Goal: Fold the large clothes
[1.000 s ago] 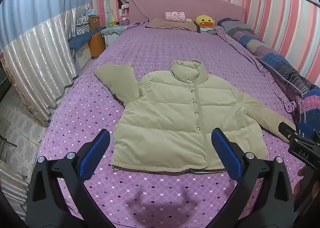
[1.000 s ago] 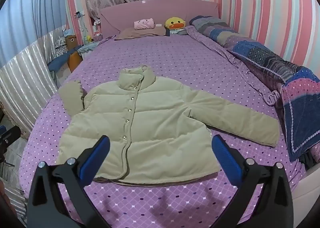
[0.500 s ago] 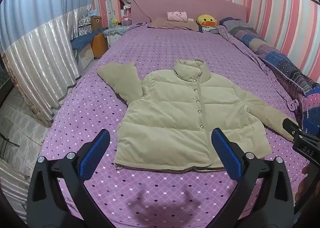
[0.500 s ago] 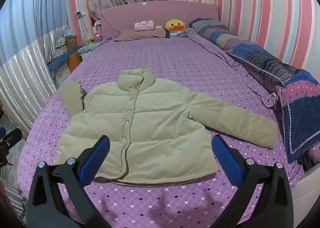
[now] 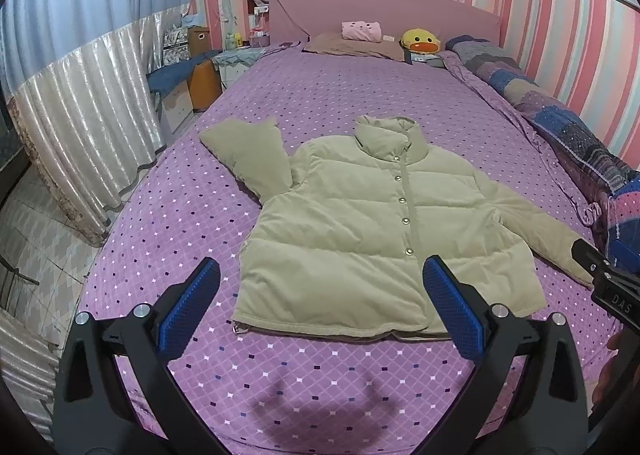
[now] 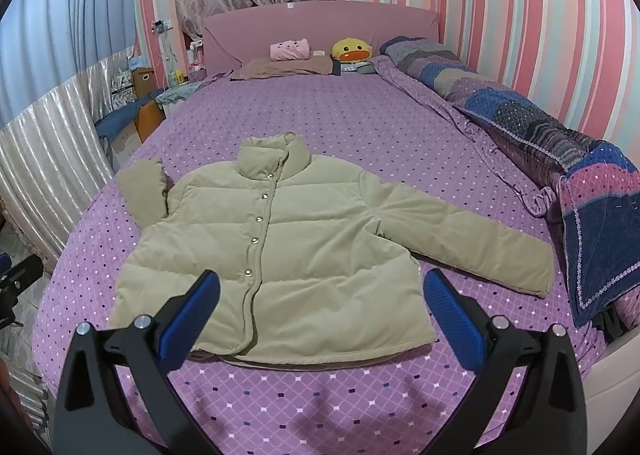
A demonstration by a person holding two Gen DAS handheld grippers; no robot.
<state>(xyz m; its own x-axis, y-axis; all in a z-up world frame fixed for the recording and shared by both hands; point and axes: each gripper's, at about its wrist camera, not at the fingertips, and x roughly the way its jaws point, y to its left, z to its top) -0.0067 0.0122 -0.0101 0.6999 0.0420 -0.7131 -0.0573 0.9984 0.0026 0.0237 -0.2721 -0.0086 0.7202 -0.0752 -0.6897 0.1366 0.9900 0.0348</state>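
Jacket: beige puffer jacket (image 5: 372, 231) lies flat, front up and snapped shut, in the middle of the bed (image 5: 360, 95), collar toward the headboard.
Sleeves: one sleeve (image 6: 460, 239) stretches out toward the patchwork quilt (image 6: 560, 159); the other sleeve (image 5: 250, 153) is bent up beside the shoulder.
Left gripper (image 5: 320, 303): hovers above the jacket's hem, blue fingers (image 5: 188, 311) spread wide, holding nothing.
Right gripper (image 6: 320, 305): hovers above the hem, fingers (image 6: 456, 319) spread wide, holding nothing.
Bed: purple diamond-print sheet, pink headboard.
Head of bed: brown pillow (image 5: 354, 49), pink plush (image 5: 360, 31), yellow duck plush (image 5: 420, 41).
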